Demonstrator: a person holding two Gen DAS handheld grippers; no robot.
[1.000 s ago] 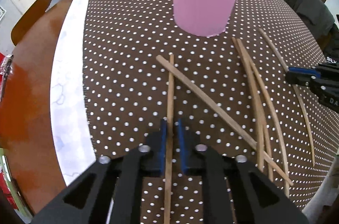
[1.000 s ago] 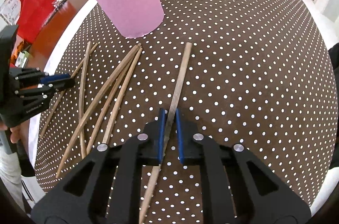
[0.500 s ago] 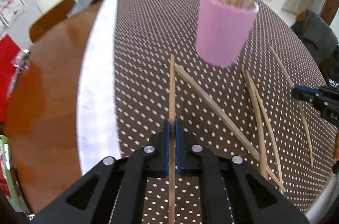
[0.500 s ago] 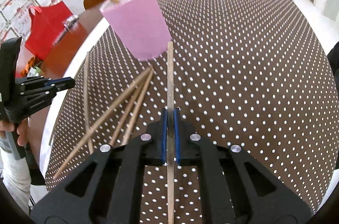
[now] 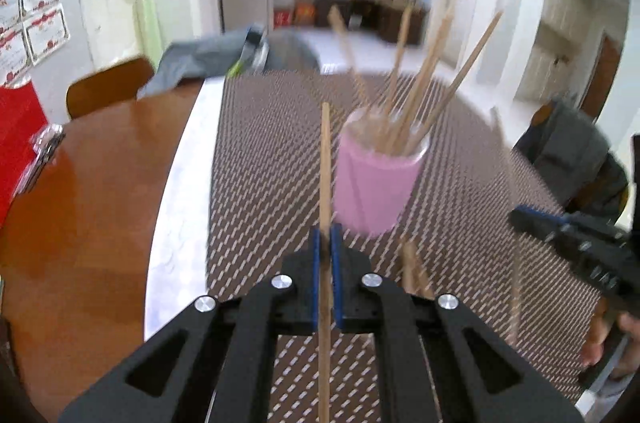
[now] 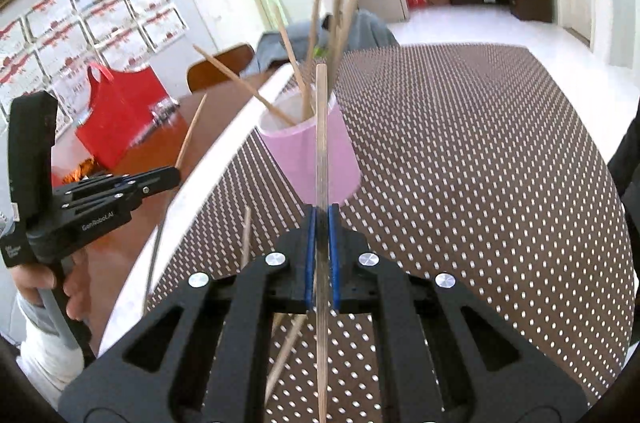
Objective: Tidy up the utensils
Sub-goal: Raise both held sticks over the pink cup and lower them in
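1. Because each chopstick is pinched partway along its length, a long end sticks out ahead of the blue pads. That free end, I judge, is what lets a stick be aimed into the pink cup [image 6: 310,159].
2. The left tool [image 5: 326,247] is pressed together on the left chopstick [image 5: 325,163], lifted clear of the tabletop [image 5: 100,207] just beside the cup, on its left.
3. The right tool [image 6: 321,235] is likewise clamped on the right chopstick [image 6: 321,127], whose tip lines up with the cup's rim in the right wrist view; whether it is over the opening cannot be told.
4. The sticks are thin, straight, pale wood, square-cut at the tip.
5. The cup stands upright on the dotted cloth [image 6: 460,163] and already holds several splayed chopsticks.
6. Loose sticks [image 6: 280,355] lie on the cloth below the tools, so the sorting looks partly done.
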